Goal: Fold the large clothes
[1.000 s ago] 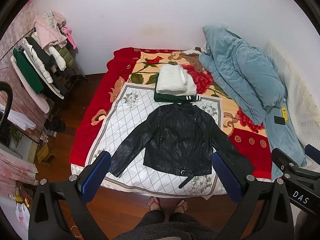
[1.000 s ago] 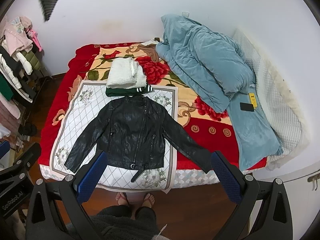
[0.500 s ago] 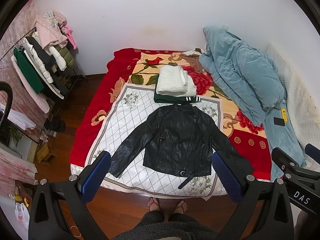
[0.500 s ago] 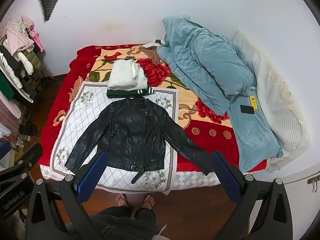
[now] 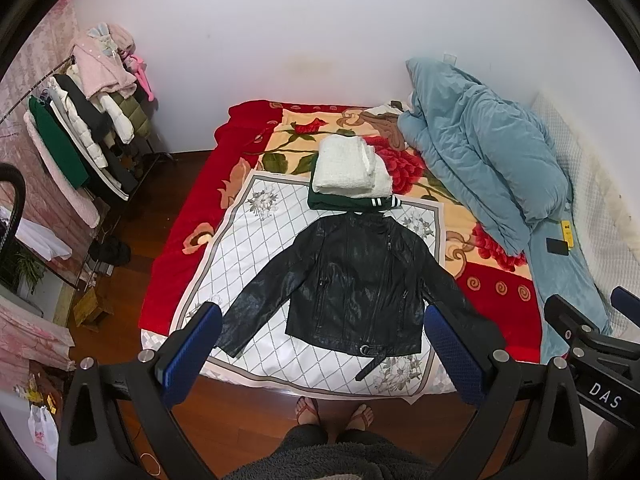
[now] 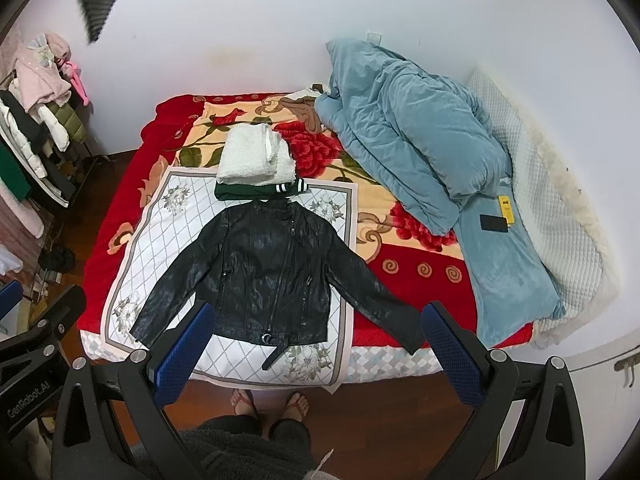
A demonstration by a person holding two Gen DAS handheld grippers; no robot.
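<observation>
While 2 folded garments, a white knit (image 5: 349,168) on a green one (image 5: 344,201), already sit stacked at the far end of the bed (image 5: 180,240), you hold your left gripper (image 5: 320,344) and right gripper (image 6: 316,344) wide and empty above the black leather jacket (image 5: 352,288), which lies spread flat, sleeves out, wholly unfolded.

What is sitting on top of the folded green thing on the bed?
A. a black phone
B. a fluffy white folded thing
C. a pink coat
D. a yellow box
B: a fluffy white folded garment lies stacked on the folded green garment, just beyond the collar of the black leather jacket spread flat on the bed.
</observation>
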